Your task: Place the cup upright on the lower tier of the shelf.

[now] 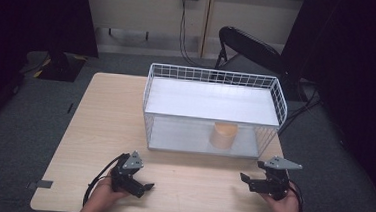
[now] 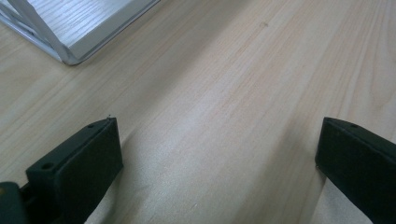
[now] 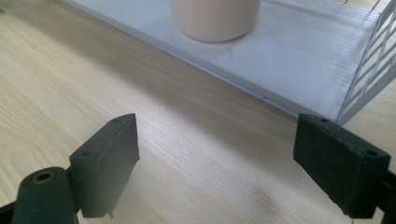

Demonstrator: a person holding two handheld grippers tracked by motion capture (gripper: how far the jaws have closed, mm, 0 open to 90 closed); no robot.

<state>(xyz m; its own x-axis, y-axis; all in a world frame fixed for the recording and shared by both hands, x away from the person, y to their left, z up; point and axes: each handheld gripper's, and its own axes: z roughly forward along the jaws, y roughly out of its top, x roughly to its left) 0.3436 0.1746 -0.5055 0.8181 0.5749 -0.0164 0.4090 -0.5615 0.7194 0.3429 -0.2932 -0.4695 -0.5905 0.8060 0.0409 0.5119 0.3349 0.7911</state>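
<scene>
Both claws, left (image 1: 142, 187) and right (image 1: 249, 181), are resting wide open and empty on the pale wooden tabletop (image 1: 99, 125); reaching for the tan cylindrical cup (image 1: 223, 135) inside the white wire shelf rack (image 1: 210, 112) seems next.

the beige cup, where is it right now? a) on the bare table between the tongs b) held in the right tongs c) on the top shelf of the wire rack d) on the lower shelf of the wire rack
d: the beige cup stands on the lower shelf of the white wire rack, under the top board, while both tongs sit open and empty over the table.
</scene>
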